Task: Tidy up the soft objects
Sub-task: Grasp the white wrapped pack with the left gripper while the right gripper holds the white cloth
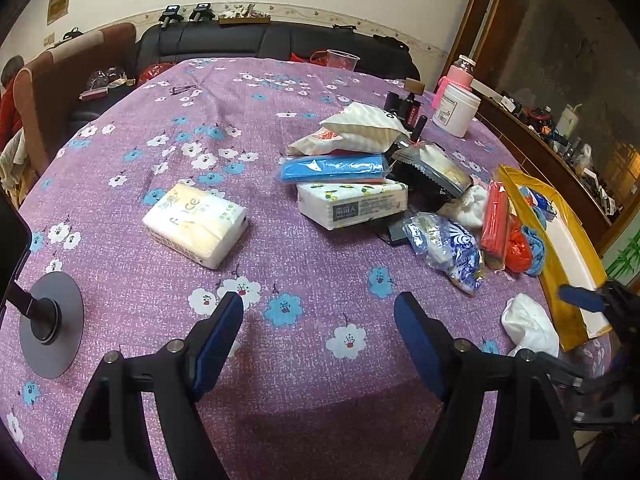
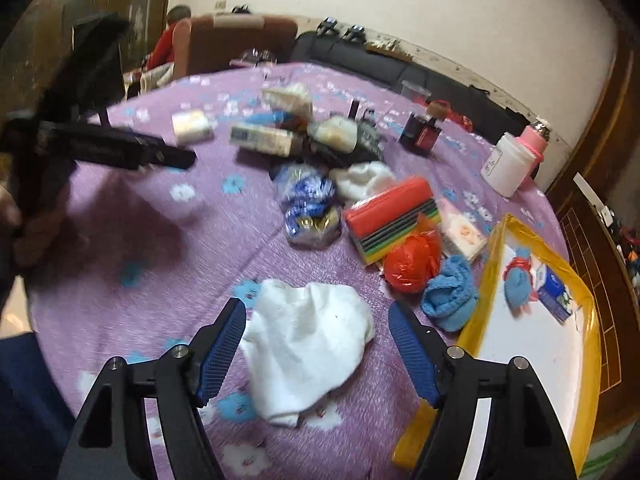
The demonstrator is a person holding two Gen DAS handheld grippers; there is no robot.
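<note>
- Near the counter's [image 1: 168, 280] right-hand edge, on the purple flowered cloth, a crumpled white cotton towel [image 2: 308, 356] lies between the spread fingers of the right gripper [image 2: 318, 354]; the blue pads stand wide on either side of it and do not press it, so nothing is held.
- Just beside that towel, at the same edge, sits a shallow tray with a yellow rim and white floor [image 2: 592, 344], already holding a small blue cloth bundle [image 2: 518, 284] and a little blue-and-white carton [image 2: 554, 290].
- The left gripper [image 1: 318, 346] hangs over bare cloth near the front edge, fingers wide and empty, well apart from any soft thing.
- Toward the middle of the counter a heap waits: a white tissue pack [image 1: 352, 204], a blue plastic-wrapped pack [image 1: 334, 169], a red-topped rainbow sponge block [image 2: 394, 216], an orange-red plastic bag ball [image 2: 412, 266] and a light blue rolled towel [image 2: 450, 298]. A second pale tissue pack [image 1: 195, 224] lies alone toward the left edge.
- My reading: sorting into the tray is partly done, and the white towel is the item in hand, either just set down or about to be taken; I cannot tell which.
- If it is to go in, the fingers must close low on its bunched middle, lift it clear of the yellow rim, and set it on the tray's bare floor.
</note>
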